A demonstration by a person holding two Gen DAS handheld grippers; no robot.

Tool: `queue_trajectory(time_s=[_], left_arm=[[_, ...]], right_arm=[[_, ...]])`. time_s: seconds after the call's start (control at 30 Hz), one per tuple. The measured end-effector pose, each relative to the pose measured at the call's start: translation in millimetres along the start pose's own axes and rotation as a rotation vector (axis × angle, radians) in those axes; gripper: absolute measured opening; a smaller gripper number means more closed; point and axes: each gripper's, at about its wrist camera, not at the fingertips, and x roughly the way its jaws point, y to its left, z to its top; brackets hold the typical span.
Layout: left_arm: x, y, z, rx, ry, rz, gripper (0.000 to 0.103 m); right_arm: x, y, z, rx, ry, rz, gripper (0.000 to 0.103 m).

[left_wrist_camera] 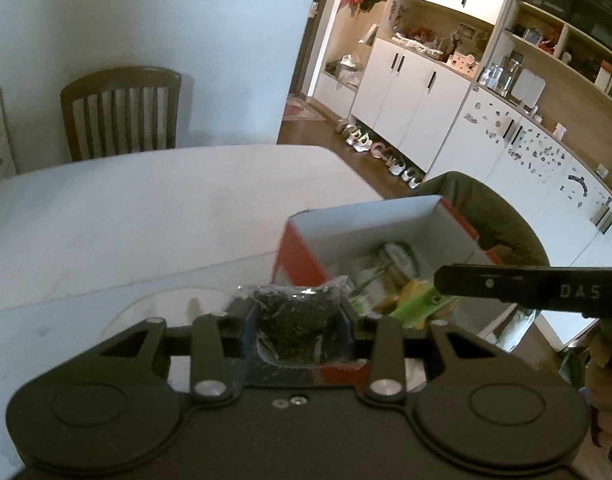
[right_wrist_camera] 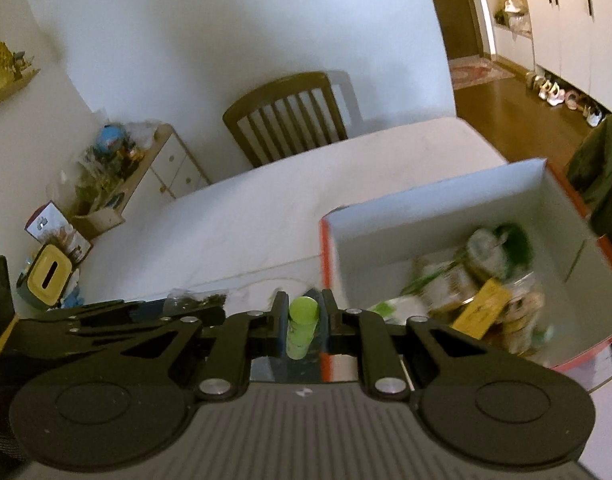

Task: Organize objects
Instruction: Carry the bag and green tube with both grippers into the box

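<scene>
**Operator:** Dark, crinkly plastic fills my left gripper [left_wrist_camera: 298,320]; its fingers are clamped on a clear packet of dark leaves [left_wrist_camera: 296,322], which sits squarely between the two pads and bulges out past the tips toward twelve o'clock.

**Second:** And your right?

**Operator:** My right gripper [right_wrist_camera: 303,330] has its fingers pressed together on a small lime-green tube [right_wrist_camera: 300,332]; the tube stands upright in the narrow gap, its cap poking above the pads.

**Second:** Where is the box from there?

**Operator:** From the left wrist the red-and-white box [left_wrist_camera: 306,264] lies at about one o'clock, just beyond the packet; from the right wrist it sits at two o'clock, just beside the fingertips; the tube is outside its near left corner, not over the opening.

**Second:** Anything inside?

**Operator:** Blurred packets [right_wrist_camera: 478,280], one yellow, lie in a heap on its floor; I cannot tell them apart.

**Second:** What is under it?

**Operator:** White table [right_wrist_camera: 266,216]; a wooden chair [right_wrist_camera: 286,116] stands at its far edge, at twelve o'clock.
</scene>
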Motion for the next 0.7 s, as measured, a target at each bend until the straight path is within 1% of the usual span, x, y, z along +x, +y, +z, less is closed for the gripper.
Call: queue_trajectory(time_s=[0.13,0.3,0.43,0.6,0.7], left_arm=[[11.4,-27.2,10.4,0.023,0.006,0.0,0.038],[32.2,-57.6,20.0,0.049,0.025,-0.006,0.038],[52.2,-78.0,24.7,0.076,0.05,-0.011,0.038],[78.5,-99.0,24.5,0.103,0.087,-0.004,0.038],[93.4,-104.6,24.0,0.097,0.109,-0.002,0.038]], right_arm=[[-7.1,-29.6,10.8,0.001,0.0,-0.032,0.015],[-7.3,-70.8,23.6,0.004,0.046,-0.08,0.015],[-5.9,-98.9,27.2,0.012,0.073,-0.114,0.015],[-2.7,-121.7,25.8,0.011,0.11,-0.126,0.015],[1.5,-129.5,22.7,0.0,0.126,-0.135,0.015]])
